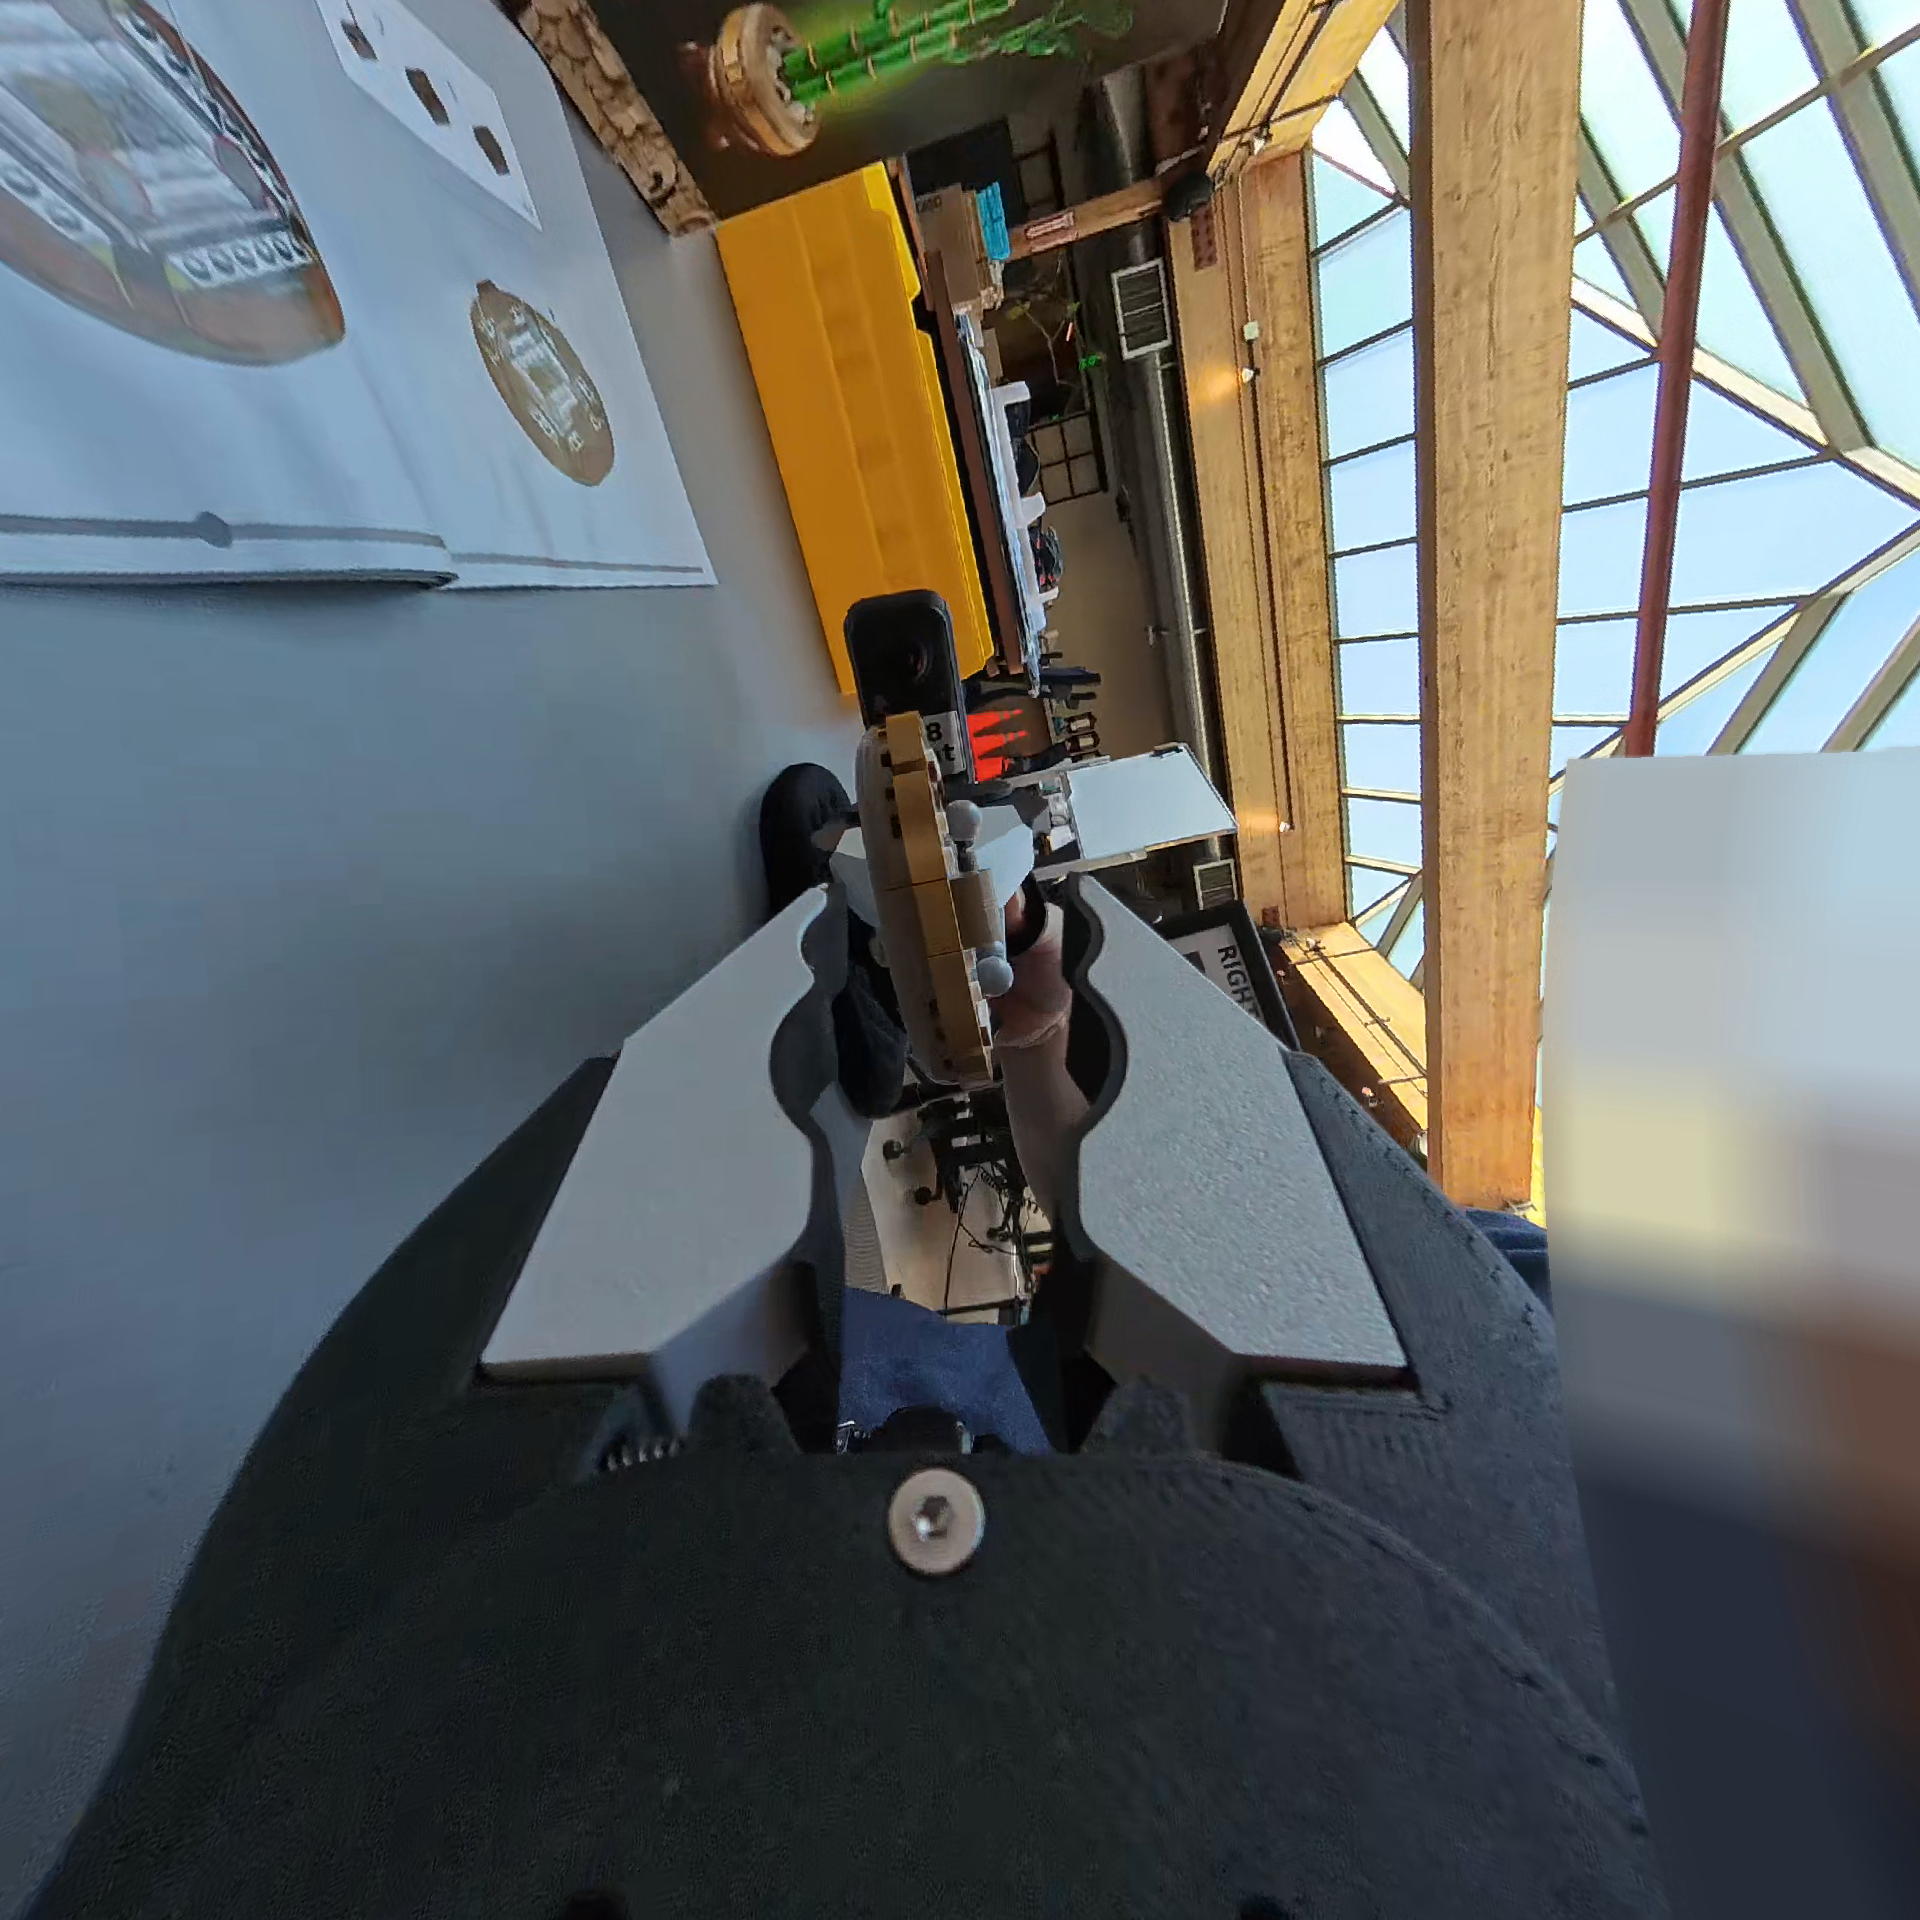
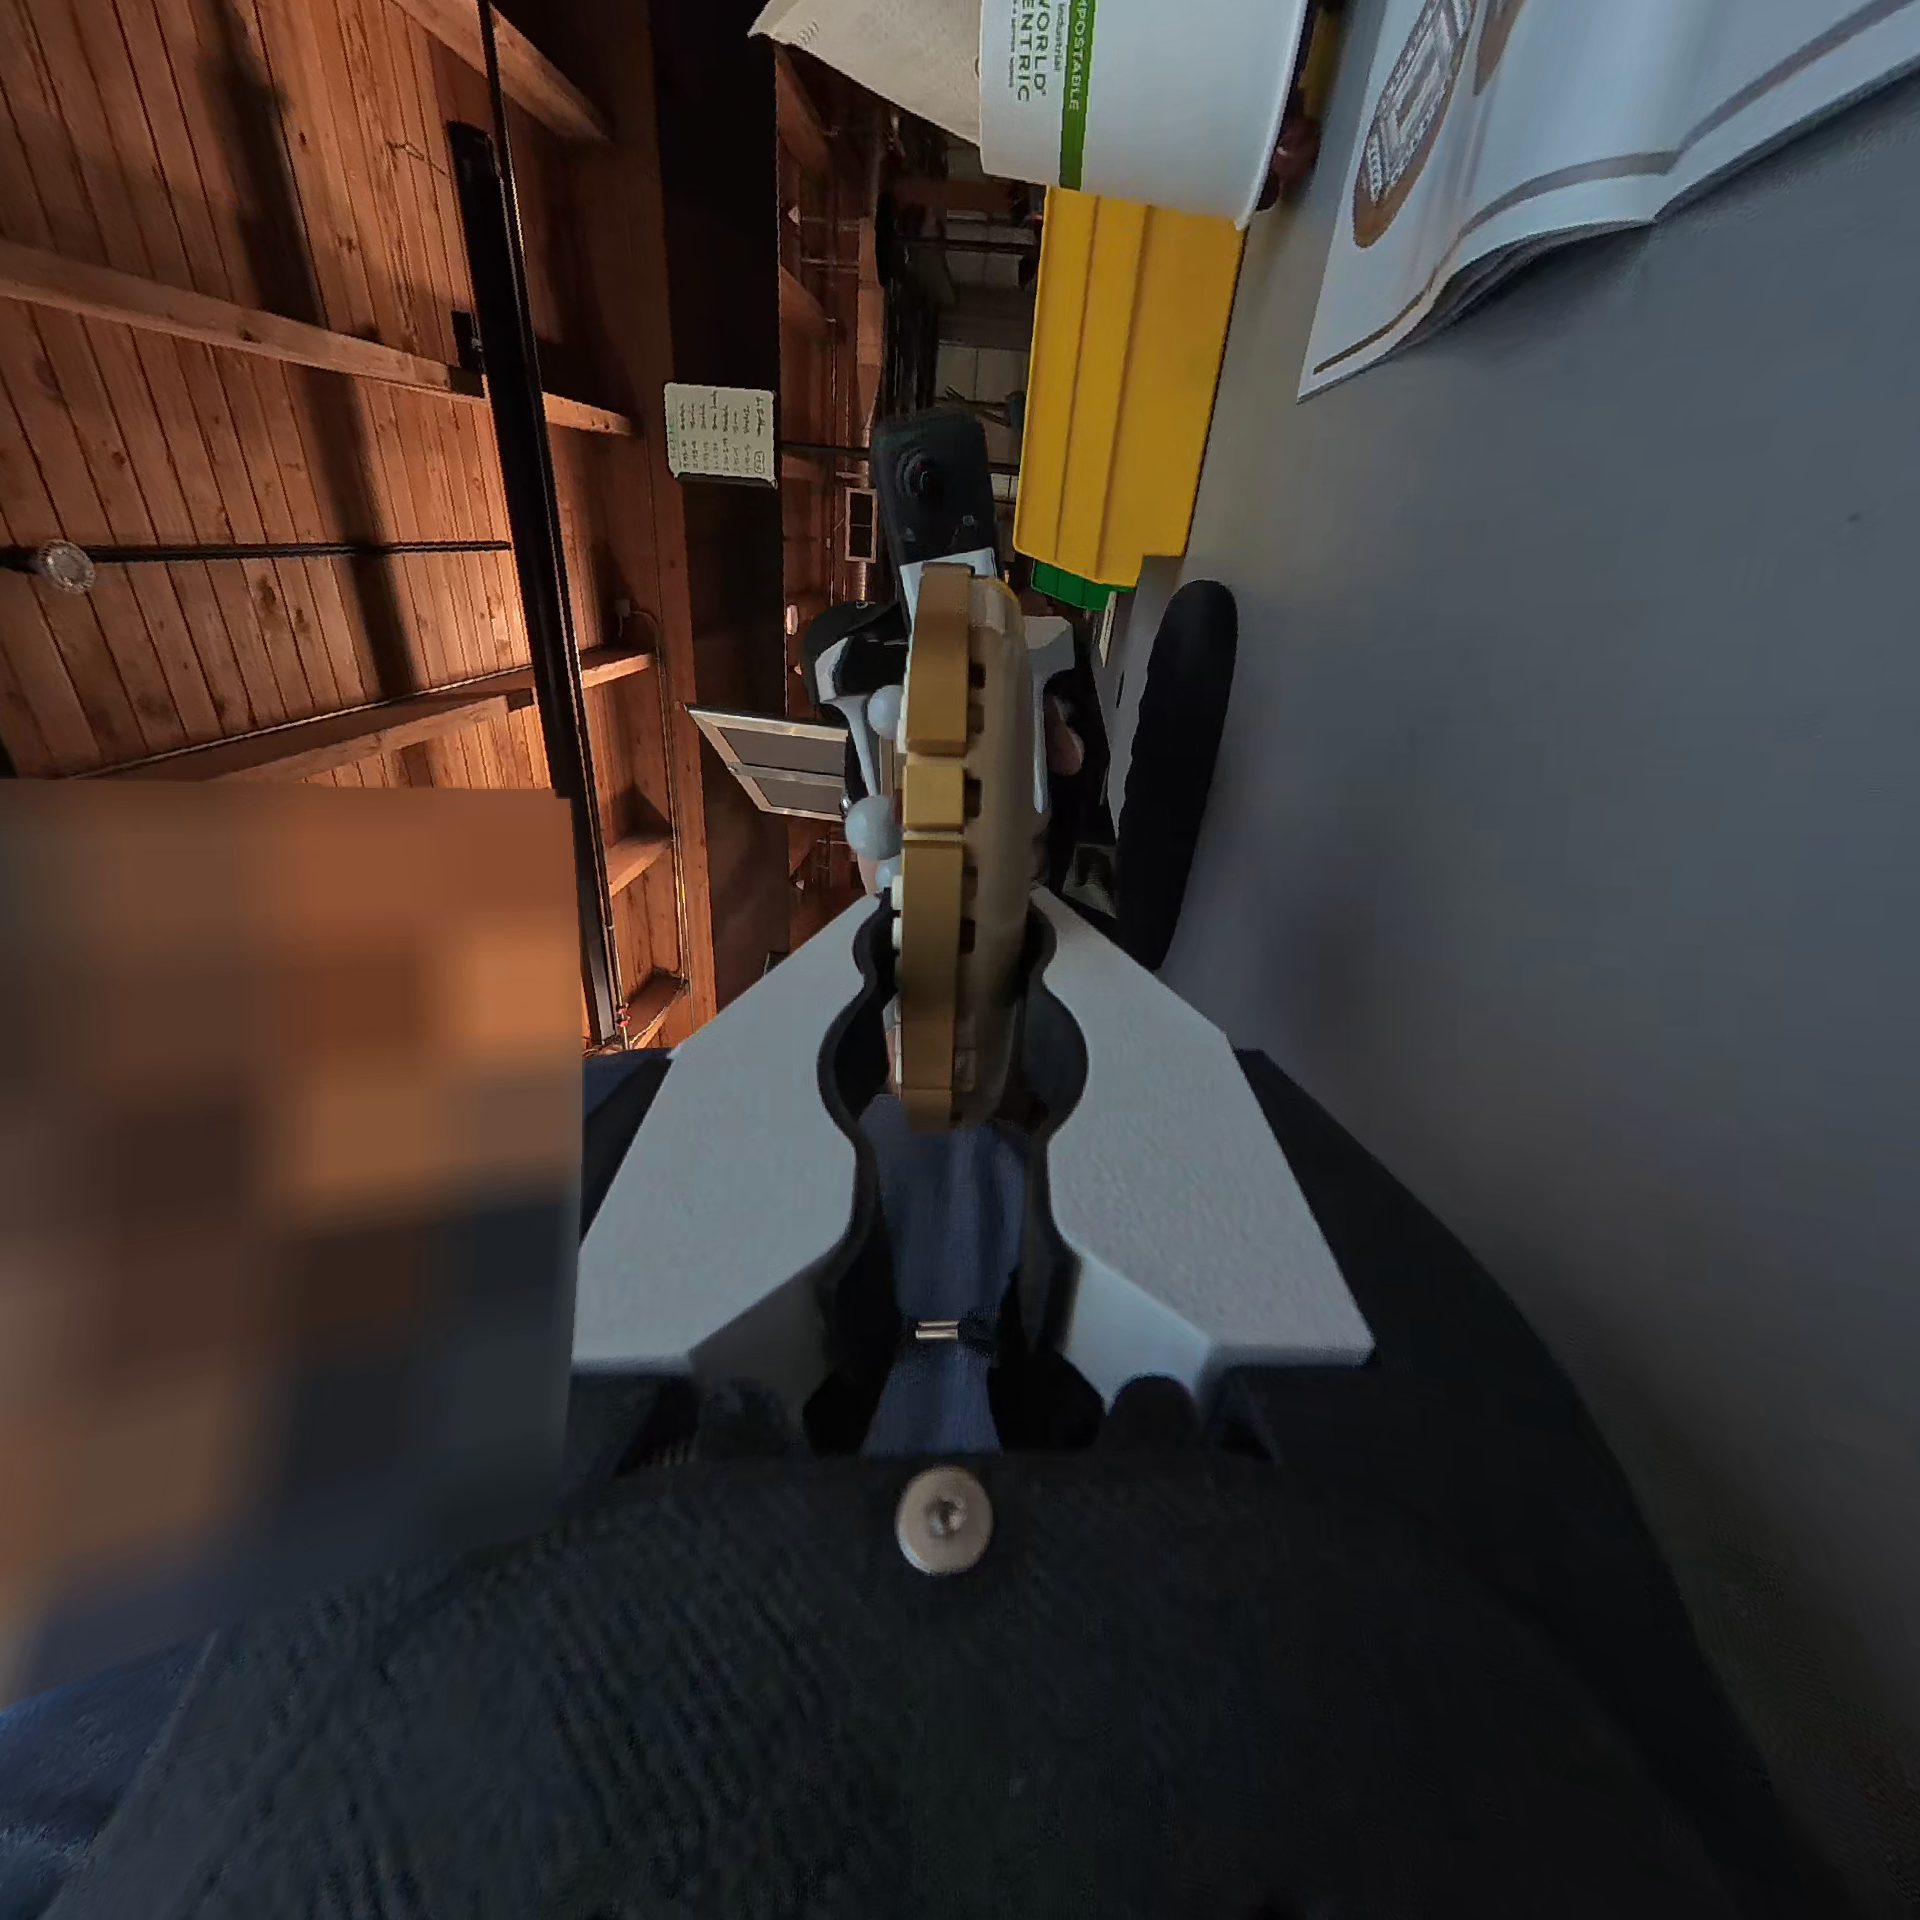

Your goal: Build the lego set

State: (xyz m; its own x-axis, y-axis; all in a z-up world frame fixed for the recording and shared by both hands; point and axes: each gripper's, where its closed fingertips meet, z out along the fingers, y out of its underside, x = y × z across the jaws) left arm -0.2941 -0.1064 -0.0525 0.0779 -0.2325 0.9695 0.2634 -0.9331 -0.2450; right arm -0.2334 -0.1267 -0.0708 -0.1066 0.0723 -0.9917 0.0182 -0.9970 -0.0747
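Left wrist view: left hand-held gripper (image 1: 951, 935) spread wide, grasping nothing; gold disc assembly (image 1: 925, 914) hangs edge-on between its fingers, above the worktop (image 1: 312, 935). Right wrist view: right hand-held gripper (image 2: 951, 966) clamps the assembly's rim; advisably keep it steady while the left closes squarely.

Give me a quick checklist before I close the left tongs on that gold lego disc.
1. Right gripper tongs clamp the gold lego disc: ok.
2. Disc sits edge-on between the left gripper tongs: ok.
3. Left tongs touching the disc: not ok, gaps show on both sides.
4. Grey ball pins clear of the closing tongs: cannot tell.
5. Instruction booklet lies open on the table: ok.
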